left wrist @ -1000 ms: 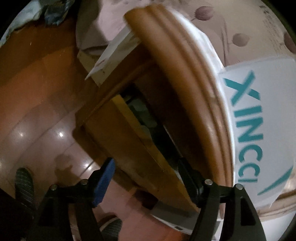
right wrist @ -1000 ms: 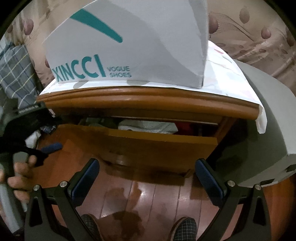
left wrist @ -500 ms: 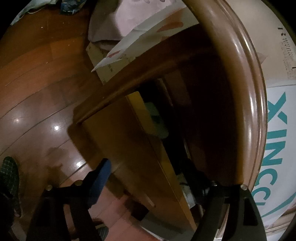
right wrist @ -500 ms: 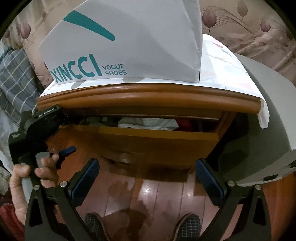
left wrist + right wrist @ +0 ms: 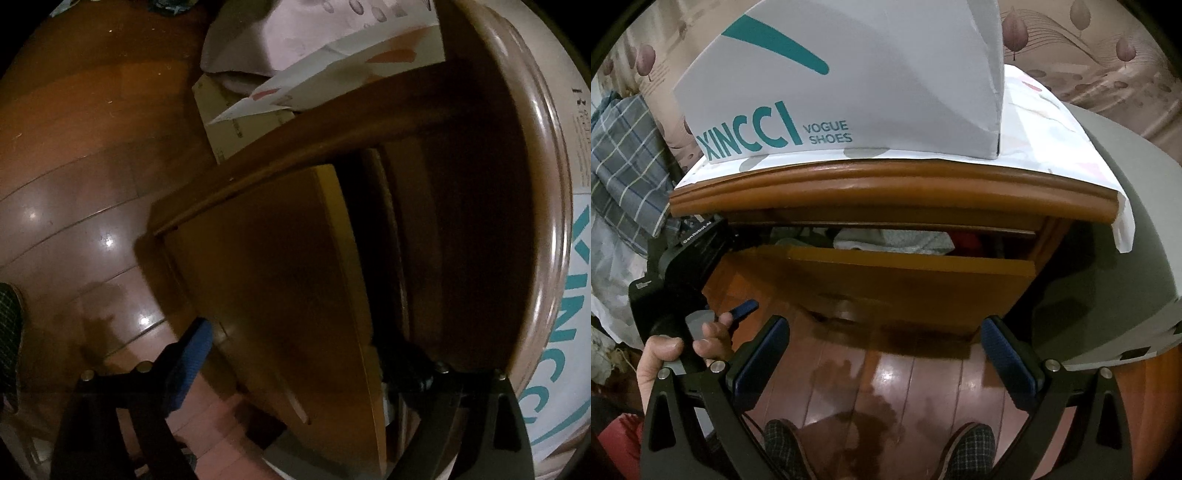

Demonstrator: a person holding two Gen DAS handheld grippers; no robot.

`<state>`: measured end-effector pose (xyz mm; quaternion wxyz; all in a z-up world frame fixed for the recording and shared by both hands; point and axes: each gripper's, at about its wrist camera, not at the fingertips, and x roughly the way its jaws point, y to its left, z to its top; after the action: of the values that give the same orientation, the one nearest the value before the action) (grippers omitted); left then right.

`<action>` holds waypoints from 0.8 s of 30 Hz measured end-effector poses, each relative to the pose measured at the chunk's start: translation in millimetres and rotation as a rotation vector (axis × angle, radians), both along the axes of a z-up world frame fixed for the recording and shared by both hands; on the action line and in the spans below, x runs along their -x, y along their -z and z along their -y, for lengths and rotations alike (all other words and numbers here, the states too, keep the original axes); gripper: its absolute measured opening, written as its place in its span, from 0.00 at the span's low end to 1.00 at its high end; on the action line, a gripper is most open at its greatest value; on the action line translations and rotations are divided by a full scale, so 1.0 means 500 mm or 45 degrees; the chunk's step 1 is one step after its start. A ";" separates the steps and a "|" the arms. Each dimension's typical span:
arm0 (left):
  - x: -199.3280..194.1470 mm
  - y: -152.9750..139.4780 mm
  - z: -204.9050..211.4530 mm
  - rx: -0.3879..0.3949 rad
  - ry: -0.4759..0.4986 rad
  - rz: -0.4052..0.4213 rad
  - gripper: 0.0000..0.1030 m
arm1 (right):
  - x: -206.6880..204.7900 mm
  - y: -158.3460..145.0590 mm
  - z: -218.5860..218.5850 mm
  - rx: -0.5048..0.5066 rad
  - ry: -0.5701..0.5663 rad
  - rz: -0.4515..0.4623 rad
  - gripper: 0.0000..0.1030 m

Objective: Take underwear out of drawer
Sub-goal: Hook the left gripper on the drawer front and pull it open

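Left claw point(image 5: 295, 365) lower, opening astride drawer front point(image 5: 280, 288); underwear point(image 5: 894, 239) probably beyond.

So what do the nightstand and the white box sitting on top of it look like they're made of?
The nightstand looks like wood with a glossy brown varnish: its rounded top edge catches highlights, though solid wood or veneer cannot be told. The white box looks like matte cardboard, with flat folded panels, sharp corners and teal lettering printed on it.

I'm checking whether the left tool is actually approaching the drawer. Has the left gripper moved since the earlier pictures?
Yes. In the right wrist view the left gripper, jaws opening, has dropped lower against the nightstand's top edge, beside the open drawer.
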<state>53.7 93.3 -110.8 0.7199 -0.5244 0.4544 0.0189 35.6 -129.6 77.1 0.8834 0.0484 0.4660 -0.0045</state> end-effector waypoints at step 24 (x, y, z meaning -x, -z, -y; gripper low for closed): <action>-0.032 0.005 0.004 -0.133 0.126 -0.132 1.00 | -0.007 -0.030 0.062 0.063 0.135 0.025 0.99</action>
<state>69.6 91.1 -113.5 0.7217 -0.4615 0.5147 0.0342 39.0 -160.7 91.9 0.8873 0.0514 0.4540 -0.0624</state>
